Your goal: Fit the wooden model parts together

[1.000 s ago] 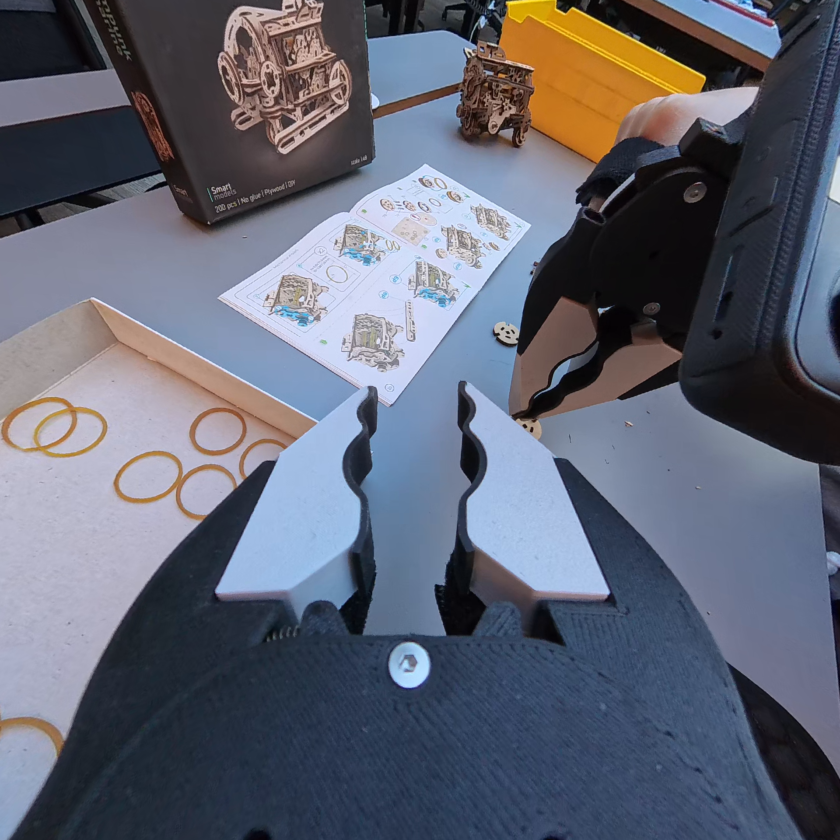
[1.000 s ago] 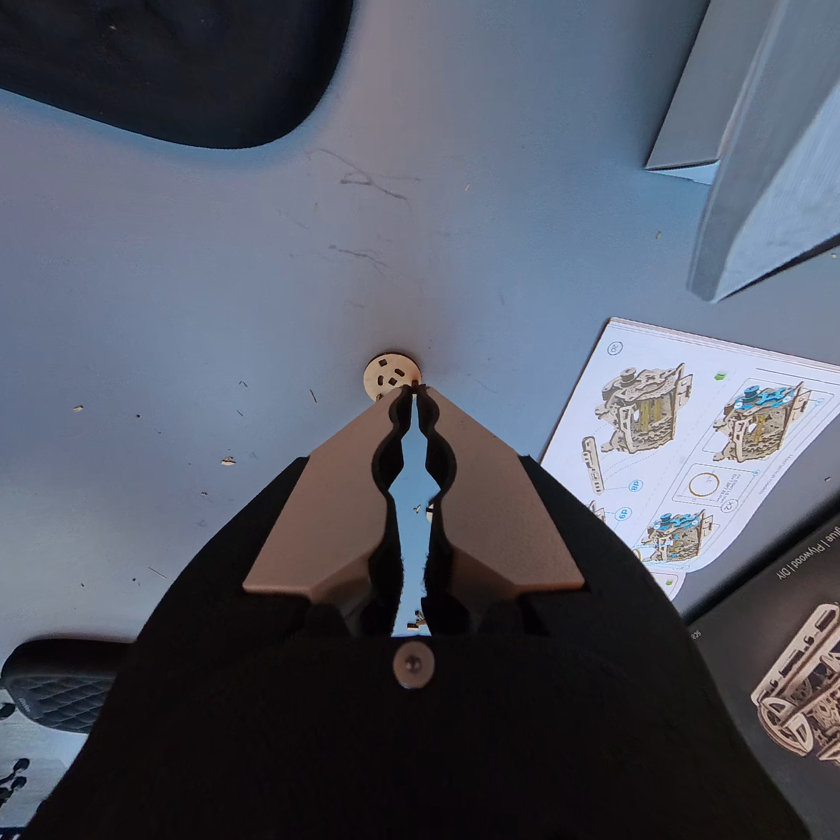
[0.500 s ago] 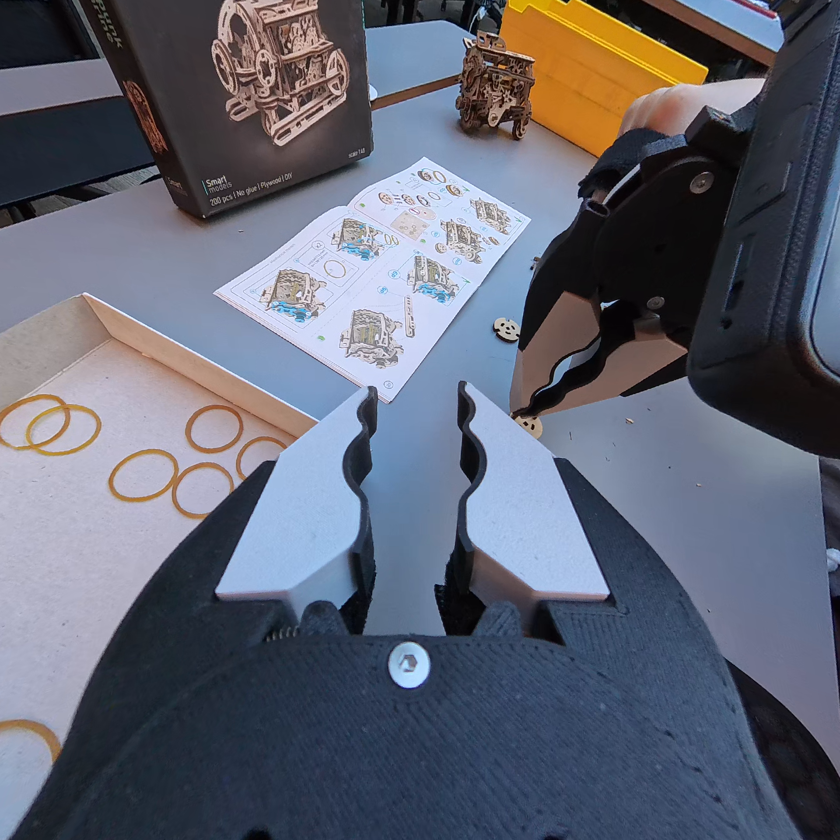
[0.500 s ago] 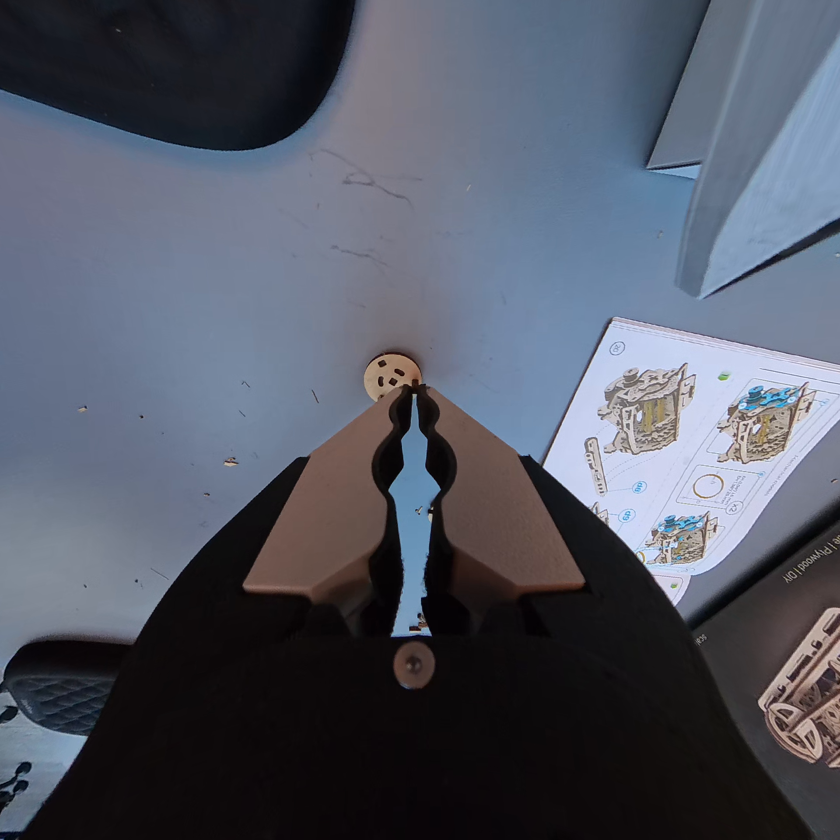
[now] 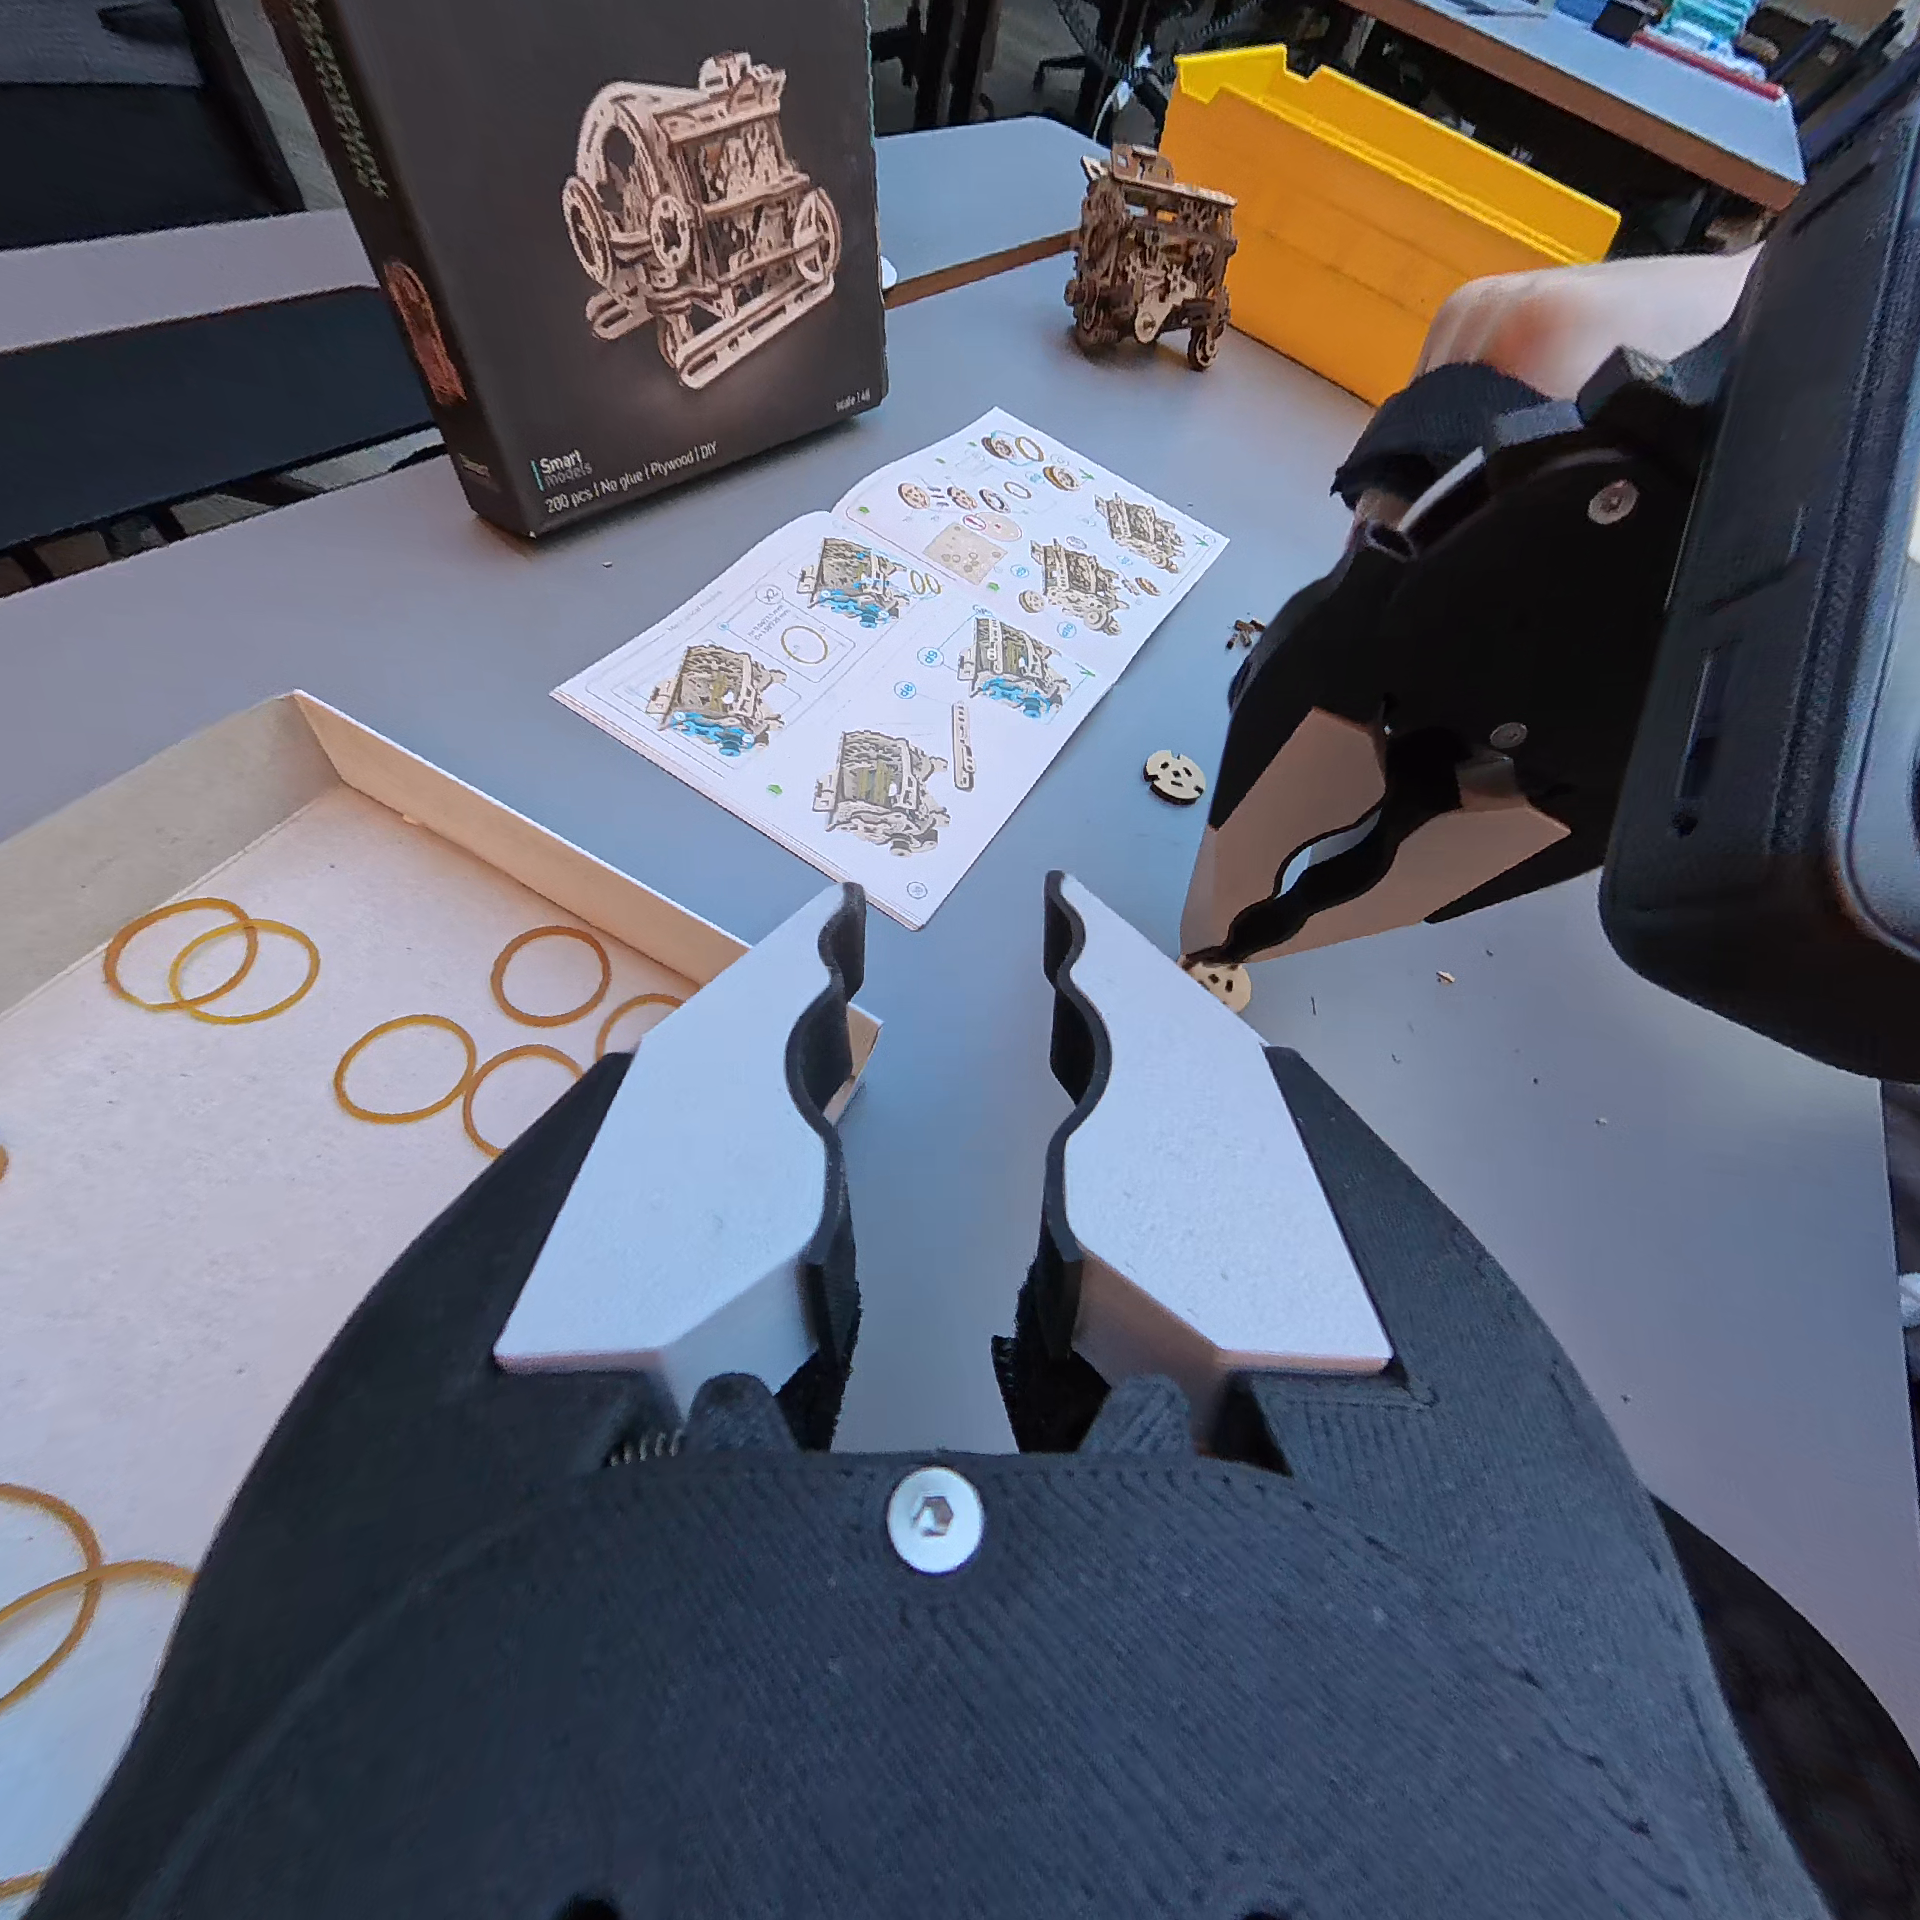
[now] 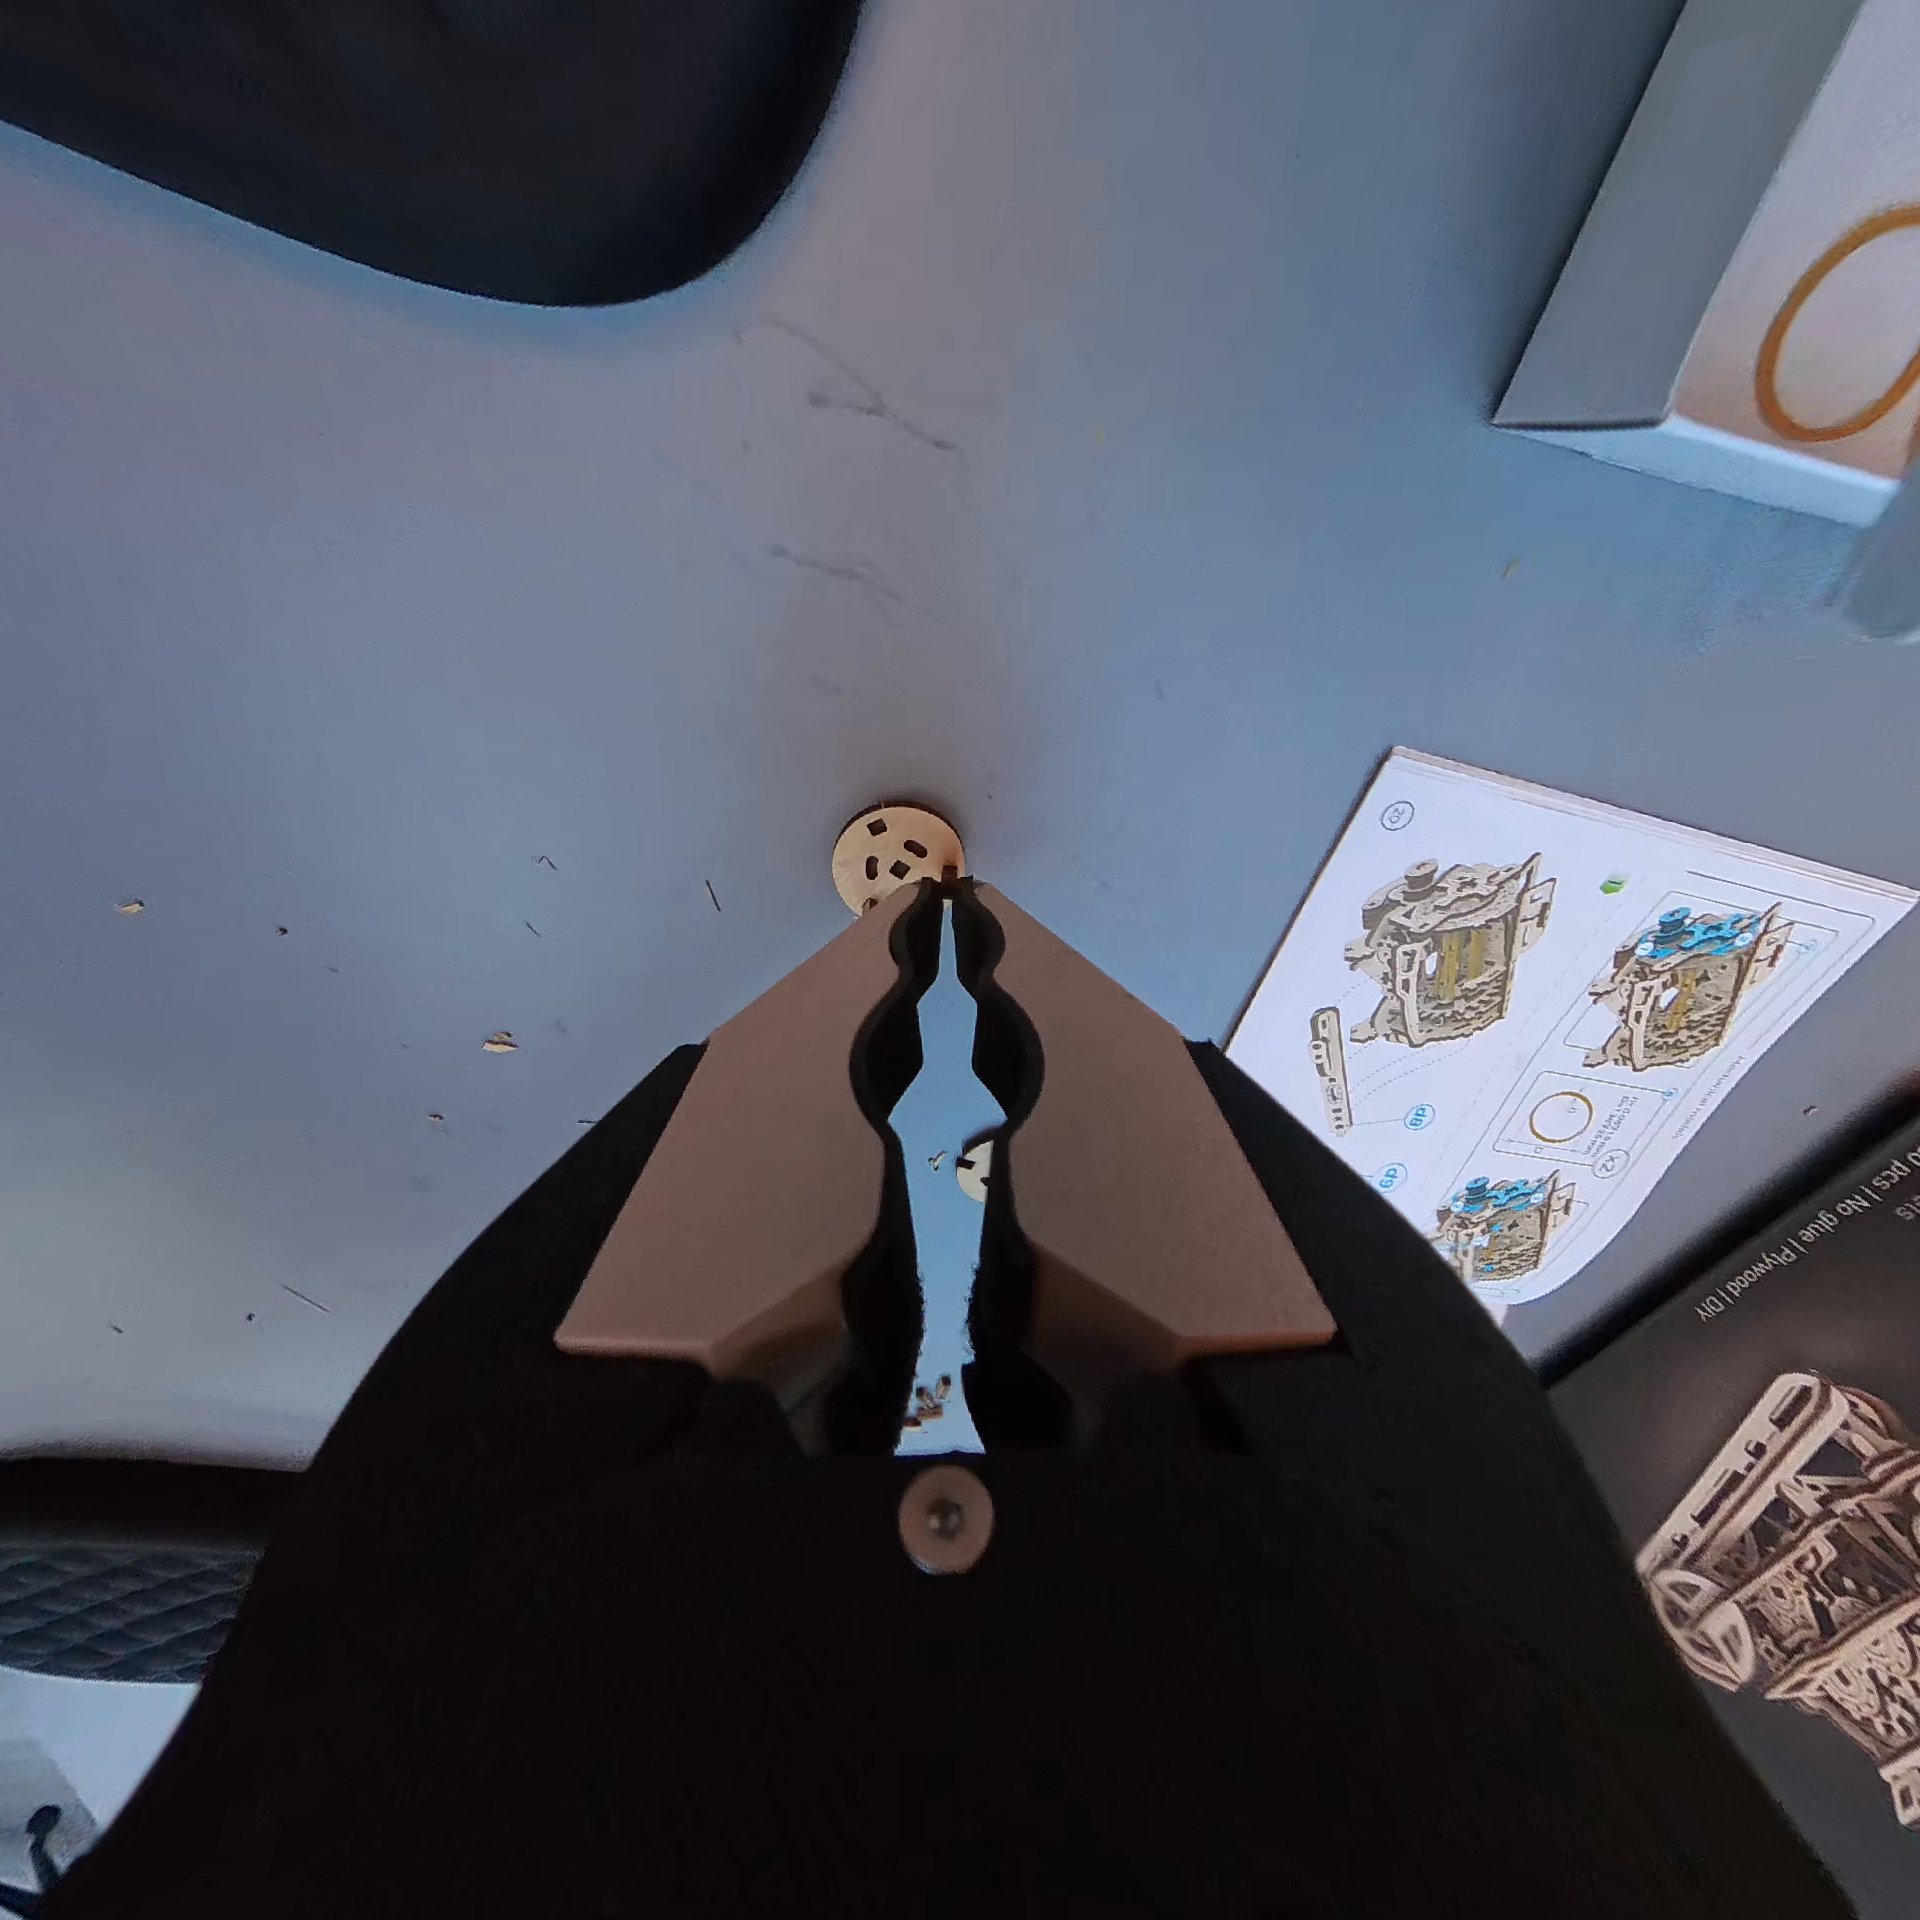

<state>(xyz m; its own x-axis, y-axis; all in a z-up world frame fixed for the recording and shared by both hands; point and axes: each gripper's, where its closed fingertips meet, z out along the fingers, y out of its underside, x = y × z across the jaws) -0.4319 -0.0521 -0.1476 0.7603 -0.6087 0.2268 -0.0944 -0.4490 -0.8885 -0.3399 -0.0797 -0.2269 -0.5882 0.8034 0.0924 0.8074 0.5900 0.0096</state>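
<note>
A small round wooden disc (image 6: pixel 891 854) with dark slots lies flat on the grey table (image 6: pixel 520 623). My right gripper (image 6: pixel 945 888) points down at it. Its jaws are shut, with the tips touching the disc's near edge. A tiny dark bit shows at the tips. In the left wrist view the right gripper (image 5: pixel 1205 951) stands over the same disc (image 5: pixel 1226 985). A second disc (image 5: pixel 1174 775) lies farther back, beside the booklet. My left gripper (image 5: pixel 951 904) is open and empty, low over the table to the left of the right gripper.
An open instruction booklet (image 5: pixel 904 665) lies mid-table. A dark model box (image 5: pixel 623 249) stands behind it. A built wooden model (image 5: pixel 1148 260) stands by a yellow bin (image 5: pixel 1371 208). A cardboard tray (image 5: pixel 499 821) with several rubber bands (image 5: pixel 405 1068) is at the left. Across from one pair of fingers to the other is roughly 12 cm.
My right gripper's tips have closed from a thin gap to meeting at the disc's edge. My left gripper has shifted slightly, and its fingers have left the right wrist view, uncovering the tray.
</note>
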